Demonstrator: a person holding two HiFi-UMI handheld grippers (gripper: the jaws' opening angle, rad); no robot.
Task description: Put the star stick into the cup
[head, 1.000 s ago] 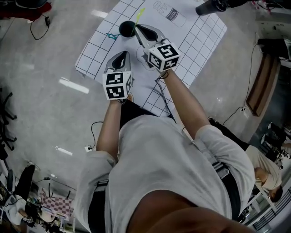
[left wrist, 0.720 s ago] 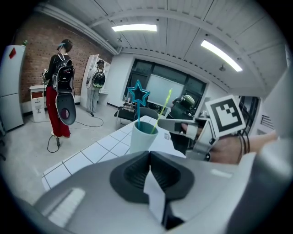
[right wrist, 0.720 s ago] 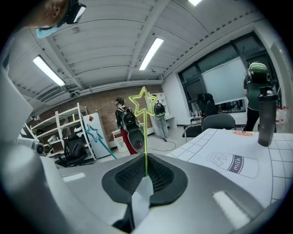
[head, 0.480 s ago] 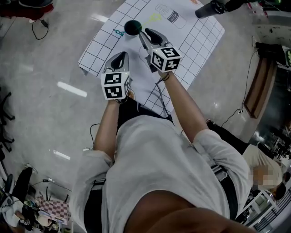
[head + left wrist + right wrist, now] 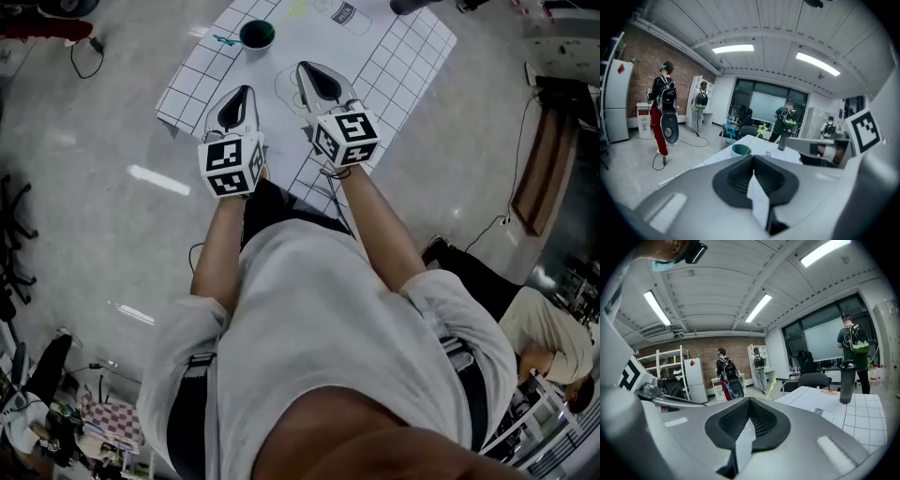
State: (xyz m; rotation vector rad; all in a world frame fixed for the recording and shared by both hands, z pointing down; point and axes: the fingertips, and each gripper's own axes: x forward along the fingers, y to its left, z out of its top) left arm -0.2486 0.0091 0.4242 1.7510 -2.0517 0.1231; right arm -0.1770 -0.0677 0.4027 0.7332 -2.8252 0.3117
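Observation:
A dark green cup [image 5: 256, 35] stands on the white gridded mat [image 5: 398, 56] at the far left. A blue star stick [image 5: 223, 40] and a yellow-green star stick [image 5: 298, 7] lean out of it. In the left gripper view the cup [image 5: 740, 150] shows both the blue stick [image 5: 730, 131] and the yellow stick [image 5: 761, 129] standing in it. My left gripper [image 5: 240, 91] [image 5: 753, 158] is shut and empty, short of the cup. My right gripper [image 5: 305, 67] [image 5: 749, 401] is shut with nothing in it; past it the yellow stick [image 5: 772, 383] rises, and the cup itself is hidden.
A dark bottle [image 5: 846, 380] stands on the mat to the right, and its top [image 5: 412, 5] shows at the head view's upper edge. Several people, chairs, shelves and a white fridge [image 5: 614, 101] fill the room beyond. Cables lie on the floor.
The yellow stick, held by the right gripper at the cup a second ago, now stands in the cup. The right gripper let go, pulled back toward me and shut. The left gripper stayed shut.

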